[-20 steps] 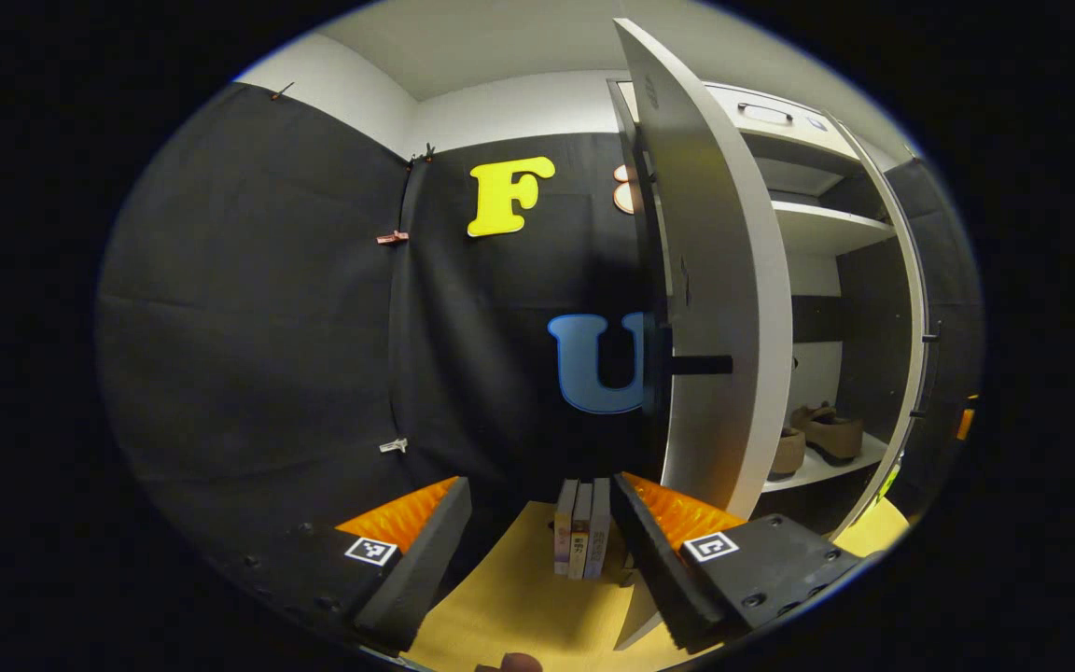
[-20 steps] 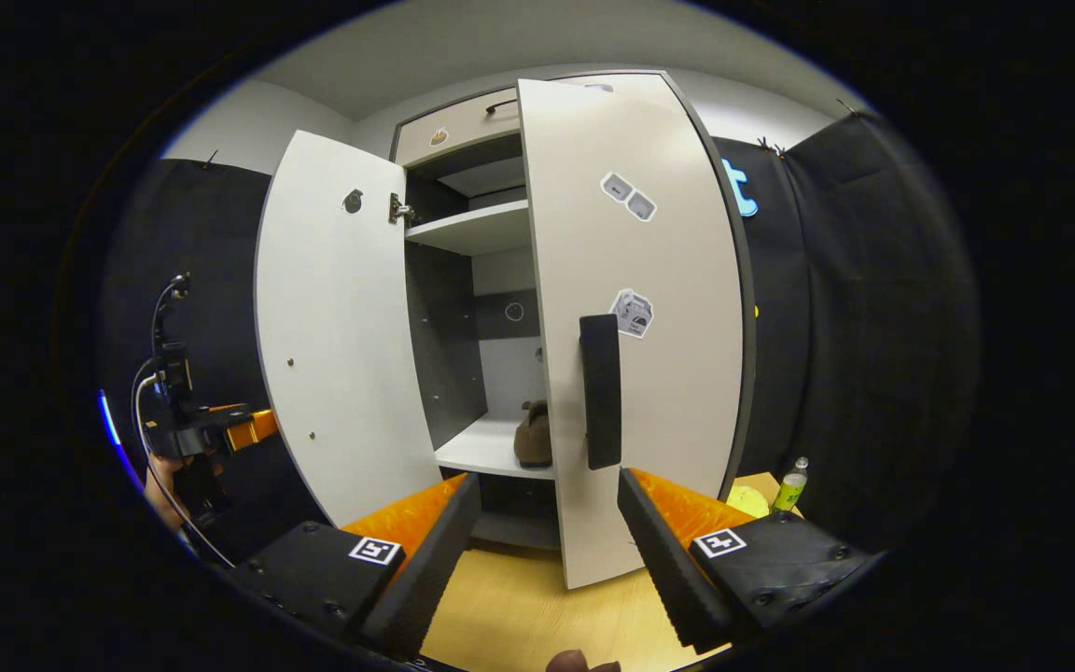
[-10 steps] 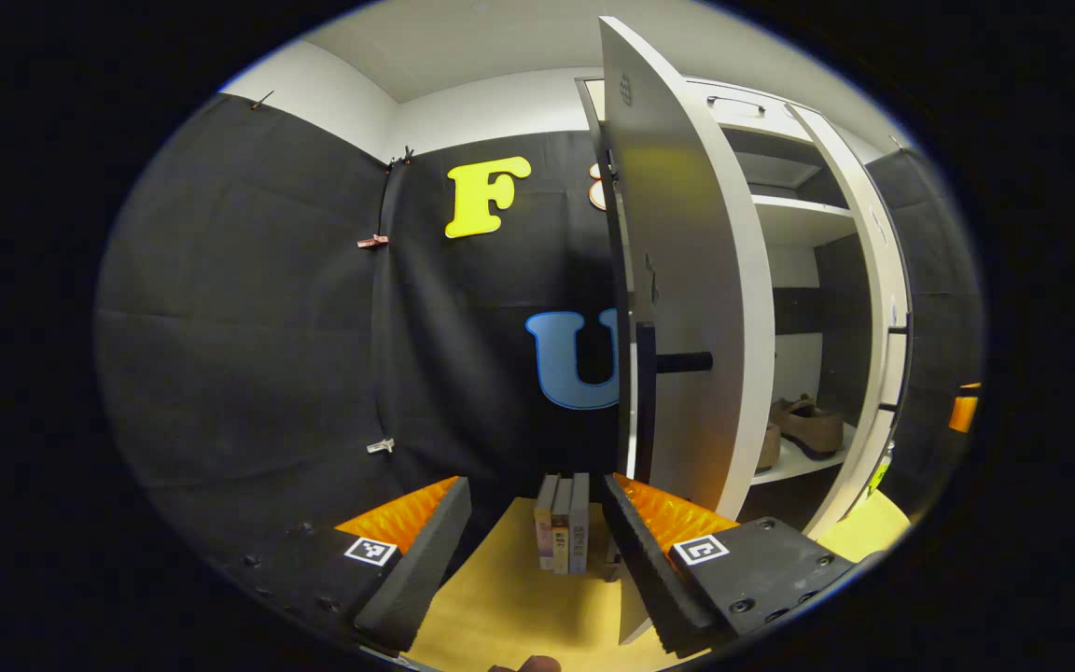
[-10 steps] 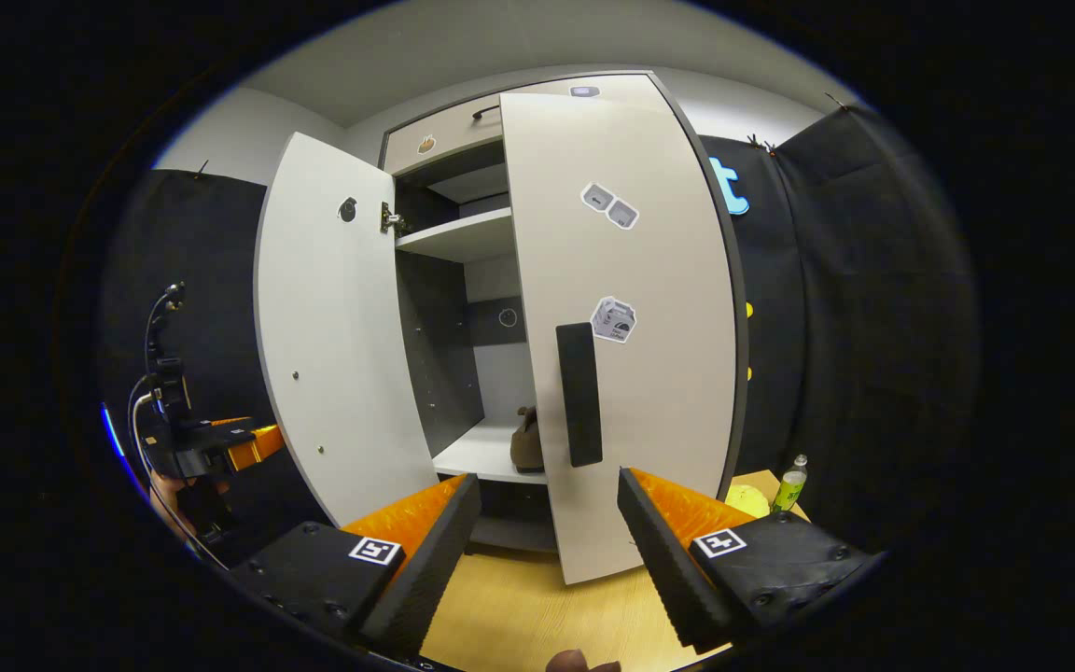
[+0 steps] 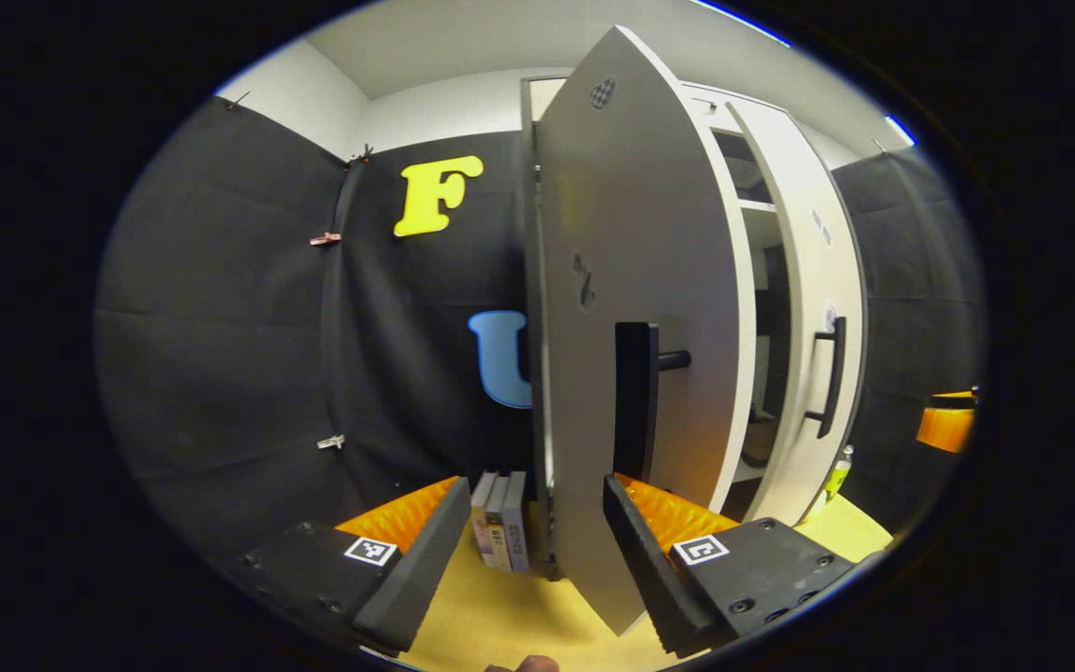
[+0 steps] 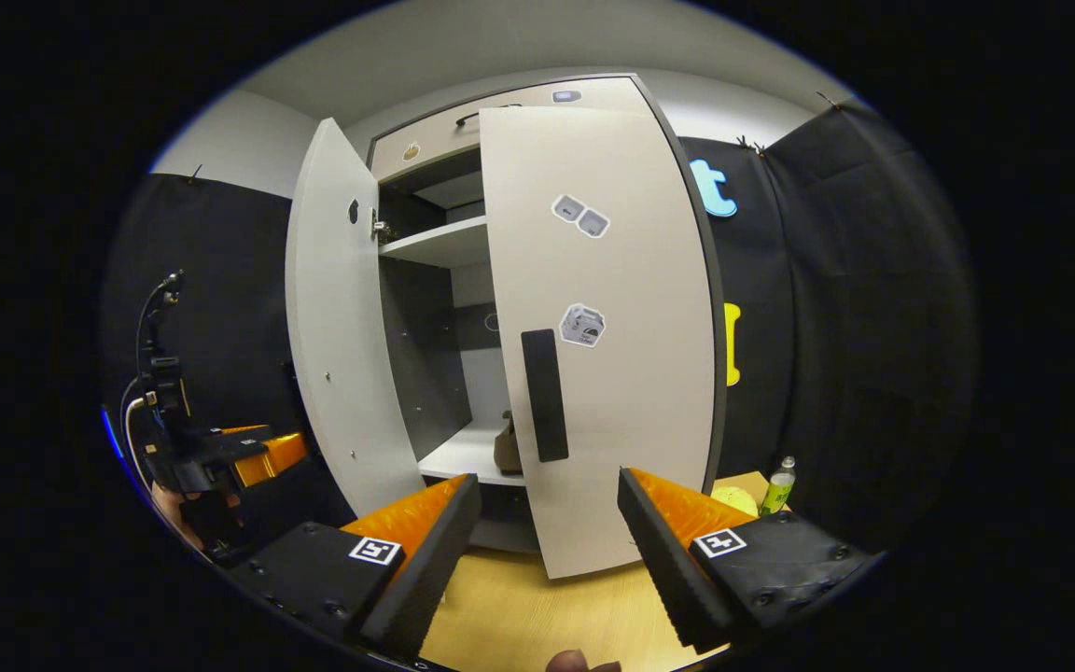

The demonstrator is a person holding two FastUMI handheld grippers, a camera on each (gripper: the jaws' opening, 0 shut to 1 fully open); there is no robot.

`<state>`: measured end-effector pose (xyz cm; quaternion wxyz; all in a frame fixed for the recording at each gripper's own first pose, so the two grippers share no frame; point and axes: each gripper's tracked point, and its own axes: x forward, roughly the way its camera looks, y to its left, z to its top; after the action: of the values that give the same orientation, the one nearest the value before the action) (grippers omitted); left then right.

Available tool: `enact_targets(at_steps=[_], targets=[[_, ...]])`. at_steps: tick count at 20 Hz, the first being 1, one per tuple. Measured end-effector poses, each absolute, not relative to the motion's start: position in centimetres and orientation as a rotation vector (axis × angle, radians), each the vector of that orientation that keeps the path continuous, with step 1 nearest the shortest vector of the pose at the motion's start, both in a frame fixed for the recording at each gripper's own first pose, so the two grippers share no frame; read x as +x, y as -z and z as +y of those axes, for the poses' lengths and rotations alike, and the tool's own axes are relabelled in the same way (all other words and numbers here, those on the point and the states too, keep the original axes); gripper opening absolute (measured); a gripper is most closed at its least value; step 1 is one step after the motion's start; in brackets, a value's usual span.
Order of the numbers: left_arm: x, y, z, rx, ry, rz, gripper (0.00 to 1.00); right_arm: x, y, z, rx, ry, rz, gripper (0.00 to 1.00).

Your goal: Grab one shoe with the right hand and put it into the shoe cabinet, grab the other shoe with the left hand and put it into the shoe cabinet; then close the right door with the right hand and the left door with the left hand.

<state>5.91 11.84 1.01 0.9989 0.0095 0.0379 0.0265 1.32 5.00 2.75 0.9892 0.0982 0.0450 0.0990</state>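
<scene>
Pale grey laminate is what I am facing in both views: the shoe cabinet (image 6: 537, 112) is standing with its two doors partly open. In the right gripper view my right gripper (image 6: 547, 551) is hovering low in front of the right door (image 6: 612, 373), fingers spread wide with nothing between them, not touching the panel. That door is standing nearly shut, its black handle (image 6: 544, 394) upright just above the gap between my fingers. Past the door's edge I am seeing a brown shoe (image 6: 506, 446) sitting on the white shelf (image 6: 458, 455) inside. The left door (image 6: 342, 327) is swinging out at an angle, and beside it, farther off, the left gripper (image 6: 248, 453) is showing with a hand beneath it.

In the left gripper view my left gripper (image 5: 537, 551) is also holding its jaws apart and empty. The left door (image 5: 631, 280) is standing edge-on right ahead; its lower corner is reaching down between my fingers, close to the right-hand one, though I cannot tell whether they touch. Some books (image 5: 500, 523) are standing on the yellow floor (image 5: 509, 621) behind it.
</scene>
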Motion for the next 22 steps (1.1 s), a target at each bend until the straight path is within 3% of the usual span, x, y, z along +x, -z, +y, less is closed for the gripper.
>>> enact_targets(at_steps=[12, 22], targets=[[4.9, -1.2, 0.5, 0.000, 0.138, 0.067, 0.93, 0.7, -3.0, 2.2, 0.193, -0.148, 0.077, 0.98], [0.9, -1.5, -1.6, -0.017, 0.143, 0.052, 0.93, 0.6, -3.6, 2.3, 0.198, -0.138, 0.060, 0.98]])
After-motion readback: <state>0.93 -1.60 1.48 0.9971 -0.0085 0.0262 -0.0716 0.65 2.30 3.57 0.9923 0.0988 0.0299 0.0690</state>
